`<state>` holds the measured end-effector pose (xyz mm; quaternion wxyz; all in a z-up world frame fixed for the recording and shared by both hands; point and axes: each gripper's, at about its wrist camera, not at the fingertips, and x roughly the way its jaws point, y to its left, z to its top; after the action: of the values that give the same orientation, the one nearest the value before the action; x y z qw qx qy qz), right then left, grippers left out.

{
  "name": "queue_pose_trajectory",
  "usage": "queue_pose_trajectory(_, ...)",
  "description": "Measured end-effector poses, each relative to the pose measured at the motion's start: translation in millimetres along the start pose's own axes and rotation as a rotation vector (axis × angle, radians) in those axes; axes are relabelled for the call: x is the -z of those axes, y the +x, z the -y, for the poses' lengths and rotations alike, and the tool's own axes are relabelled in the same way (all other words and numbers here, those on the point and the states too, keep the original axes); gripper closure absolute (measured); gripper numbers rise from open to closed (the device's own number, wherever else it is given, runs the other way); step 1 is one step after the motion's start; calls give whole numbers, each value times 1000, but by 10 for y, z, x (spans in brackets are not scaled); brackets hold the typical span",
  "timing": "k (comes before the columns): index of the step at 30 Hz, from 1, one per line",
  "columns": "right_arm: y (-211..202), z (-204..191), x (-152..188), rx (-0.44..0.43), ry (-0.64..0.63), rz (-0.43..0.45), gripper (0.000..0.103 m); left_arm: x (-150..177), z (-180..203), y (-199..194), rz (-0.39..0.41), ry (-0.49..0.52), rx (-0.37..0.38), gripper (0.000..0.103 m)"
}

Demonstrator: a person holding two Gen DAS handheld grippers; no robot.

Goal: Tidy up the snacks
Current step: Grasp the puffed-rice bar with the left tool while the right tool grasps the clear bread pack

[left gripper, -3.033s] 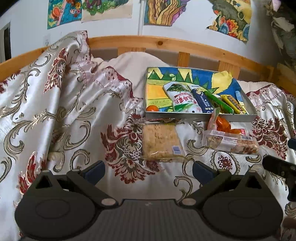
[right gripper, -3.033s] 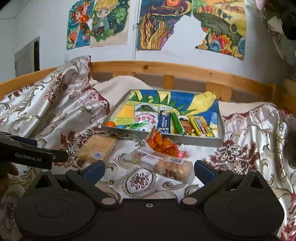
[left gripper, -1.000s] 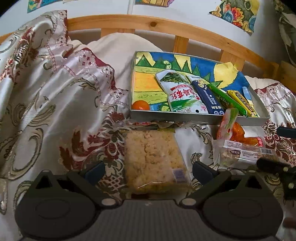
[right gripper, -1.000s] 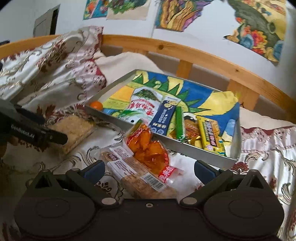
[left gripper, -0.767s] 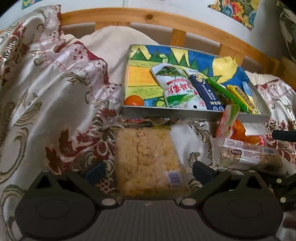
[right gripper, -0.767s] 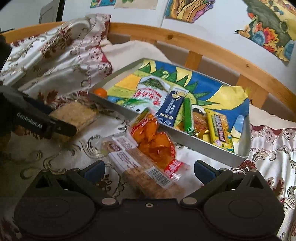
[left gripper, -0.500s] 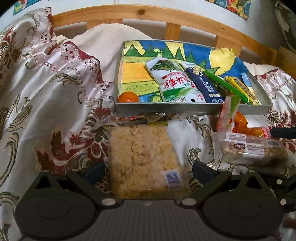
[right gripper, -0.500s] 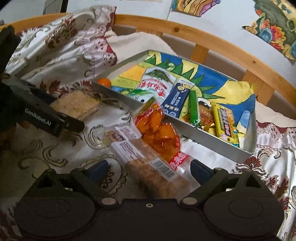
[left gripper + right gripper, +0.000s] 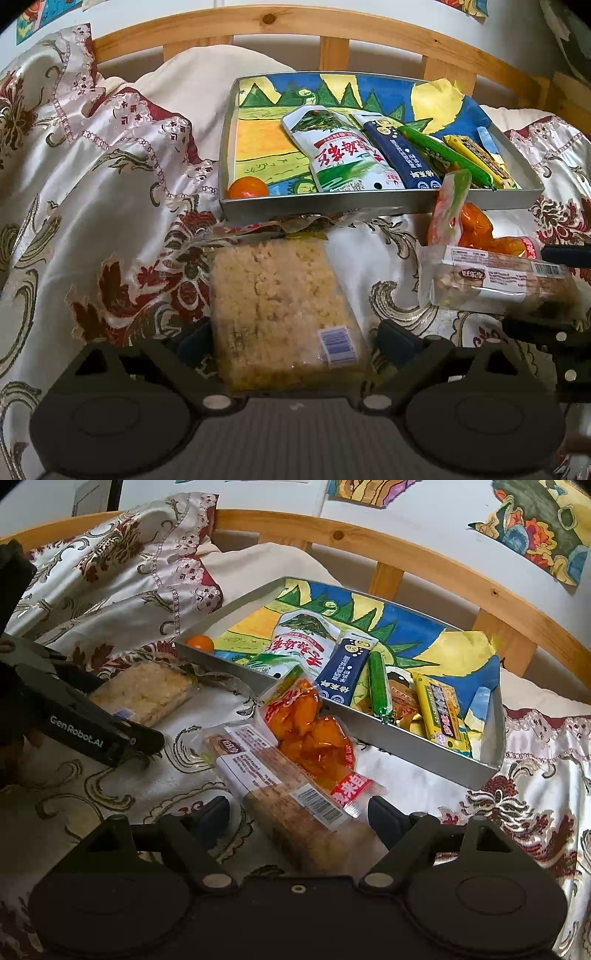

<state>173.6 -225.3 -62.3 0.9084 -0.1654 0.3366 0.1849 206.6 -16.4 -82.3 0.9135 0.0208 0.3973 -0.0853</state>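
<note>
- Left tongs (image 9: 288, 338), lower centre, have been closing around the rice-crisp packet (image 9: 282, 310); not yet pinching.
- Right tongs (image 9: 297, 814) likewise straddle the wrapped cake bar (image 9: 291, 801).
- Advice: squeeze gently, lift level into the tray (image 9: 369, 203).

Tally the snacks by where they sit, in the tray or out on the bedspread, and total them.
In the tray: 7 (orange fruit, white-green pouch, navy packet, green stick, brown packet, yellow bar, pale blue stick)
On the bedspread: 3 (rice-crisp block, orange-filled bag, labelled cake bar)
Total: 10
</note>
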Motion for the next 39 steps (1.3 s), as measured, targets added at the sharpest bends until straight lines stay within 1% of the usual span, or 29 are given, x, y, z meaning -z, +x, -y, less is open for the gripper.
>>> queue_pose_trajectory(3, -47, -15, 18, -1, 16, 0, 26, 3, 1, -12, 2, -9, 0, 9)
queue_pose_trajectory(4, -61, -22, 24, -2, 20, -1, 29, 5, 3, -17, 4, -12, -1, 9)
queue_pose_trajectory(5, -75, -32, 29, 3, 23, -1, 34, 7, 8, -20, 5, -12, -2, 10)
queue_pose_trajectory(7, -109, -47, 35, 15, 27, 3, 38, 13, 16, -27, 8, -10, -6, 12)
queue_pose_trajectory(9, -143, -66, 40, 10, 32, 5, 41, 13, 13, -33, 11, -10, -10, 16)
queue_pose_trajectory(14, -220, -153, 68, 6, 21, 9, 51, 2, -5, -61, 13, -34, -2, 21)
queue_pose_trajectory(17, -275, -228, 79, 10, 7, 0, 55, 17, -7, -96, 12, -57, 9, 22)
queue_pose_trajectory(19, -319, -292, 78, 21, -7, -2, 57, 38, 17, -123, 8, -50, 10, 23)
queue_pose_trajectory(22, -409, -376, 91, 1, -2, -7, 58, 91, 46, -192, -10, -36, 12, 23)
queue_pose_trajectory(27, -558, -469, 151, -24, -9, -19, 58, 248, 41, -401, -59, -34, 19, 23)
queue_pose_trajectory(31, -596, -484, 154, -27, 14, -36, 55, 280, 28, -477, -76, -39, 9, 22)
queue_pose_trajectory(35, -534, -442, 108, -41, 50, -39, 47, 251, 19, -441, -82, -45, 6, 19)
queue_pose_trajectory(37, -494, -440, 99, -33, 46, -39, 40, 230, 35, -405, -77, -21, -3, 19)
queue_pose_trajectory(39, -458, -448, 94, -19, 33, -38, 39, 204, 51, -363, -80, 0, -10, 18)
